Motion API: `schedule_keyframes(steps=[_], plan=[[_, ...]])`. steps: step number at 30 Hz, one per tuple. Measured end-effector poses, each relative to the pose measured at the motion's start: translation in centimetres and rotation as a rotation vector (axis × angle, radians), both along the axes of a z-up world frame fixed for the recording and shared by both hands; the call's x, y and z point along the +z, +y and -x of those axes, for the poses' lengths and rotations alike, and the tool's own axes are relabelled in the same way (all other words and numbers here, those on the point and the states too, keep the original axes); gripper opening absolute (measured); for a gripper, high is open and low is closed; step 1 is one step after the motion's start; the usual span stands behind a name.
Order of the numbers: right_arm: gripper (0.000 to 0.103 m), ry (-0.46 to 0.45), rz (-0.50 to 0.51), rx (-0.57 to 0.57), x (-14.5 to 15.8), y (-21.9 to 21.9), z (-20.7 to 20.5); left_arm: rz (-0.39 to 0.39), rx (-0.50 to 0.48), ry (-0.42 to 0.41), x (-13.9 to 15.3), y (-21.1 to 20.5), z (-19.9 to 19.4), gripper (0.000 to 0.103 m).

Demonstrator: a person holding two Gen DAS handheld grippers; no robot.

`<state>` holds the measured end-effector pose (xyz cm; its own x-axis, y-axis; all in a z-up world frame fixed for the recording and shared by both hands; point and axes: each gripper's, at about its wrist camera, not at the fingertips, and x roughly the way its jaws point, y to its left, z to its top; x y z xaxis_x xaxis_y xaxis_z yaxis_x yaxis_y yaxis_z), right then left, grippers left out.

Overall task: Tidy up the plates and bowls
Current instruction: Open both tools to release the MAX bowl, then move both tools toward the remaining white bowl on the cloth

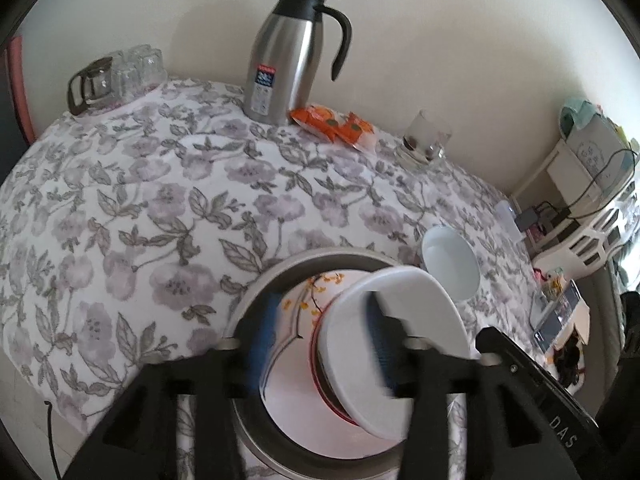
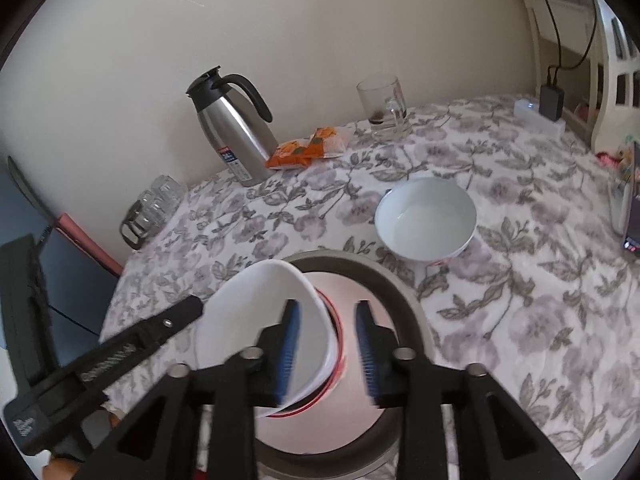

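A white bowl with a red-trimmed outside (image 1: 400, 336) (image 2: 256, 328) is tilted on a white plate with a yellow flower print (image 1: 308, 292), which lies on a larger grey-rimmed plate (image 1: 320, 258) (image 2: 384, 276). My left gripper (image 1: 320, 344) is open, its fingers astride the plate and the bowl's rim. My right gripper (image 2: 328, 352) is open, its left finger (image 2: 288, 344) inside the bowl and its right finger outside over the plate. A second white bowl (image 1: 450, 262) (image 2: 426, 218) stands upright on the tablecloth just beyond the plates.
On the floral tablecloth (image 1: 160, 208) by the wall stand a steel thermos jug (image 1: 284, 60) (image 2: 232, 128), orange snack packets (image 1: 336, 124) (image 2: 308, 148), a glass mug (image 1: 424, 136) (image 2: 384, 108) and upturned glasses (image 1: 120, 72) (image 2: 156, 204). A white rack (image 1: 580, 208) stands at right.
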<state>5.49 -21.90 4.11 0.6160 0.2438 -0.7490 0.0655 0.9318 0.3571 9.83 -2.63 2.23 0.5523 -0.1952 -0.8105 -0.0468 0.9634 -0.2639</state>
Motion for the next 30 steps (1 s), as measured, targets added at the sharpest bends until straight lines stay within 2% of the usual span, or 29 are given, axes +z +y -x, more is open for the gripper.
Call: schedule_keyframes(steps=[2, 7, 12, 13, 21, 23, 24, 26, 30], plan=[[0.043, 0.005, 0.031, -0.006, -0.1, 0.1, -0.1, -0.031, 0.016, -0.008, 0.2, 0.1, 0.0, 0.06], [0.056, 0.016, 0.052, -0.015, -0.3, -0.1, -0.3, -0.05, 0.042, 0.009, -0.1, 0.7, -0.1, 0.061], [0.073, 0.018, 0.064, -0.027, -0.5, -0.1, -0.5, -0.073, 0.052, 0.037, -0.7, 0.7, -0.3, 0.074], [0.075, 0.021, 0.065, -0.031, -0.5, -0.2, -0.5, -0.077, 0.051, 0.038, -0.8, 0.6, -0.3, 0.077], [0.083, 0.044, 0.058, -0.066, -1.1, -1.1, -0.8, -0.115, 0.069, 0.038, -1.1, 0.6, -0.4, 0.078], [0.089, 0.048, 0.056, -0.069, -1.2, -1.2, -0.8, -0.124, 0.081, 0.032, -1.2, 0.8, -0.5, 0.092], [0.096, 0.05, 0.055, -0.073, -1.3, -1.3, -0.8, -0.126, 0.084, 0.029, -1.1, 0.8, -0.4, 0.094], [0.101, 0.047, 0.054, -0.079, -1.3, -1.5, -0.8, -0.132, 0.089, 0.02, -1.0, 0.9, -0.4, 0.095], [0.101, 0.043, 0.06, -0.084, -1.3, -1.6, -0.8, -0.134, 0.095, 0.01, -1.0, 0.9, -0.4, 0.095]])
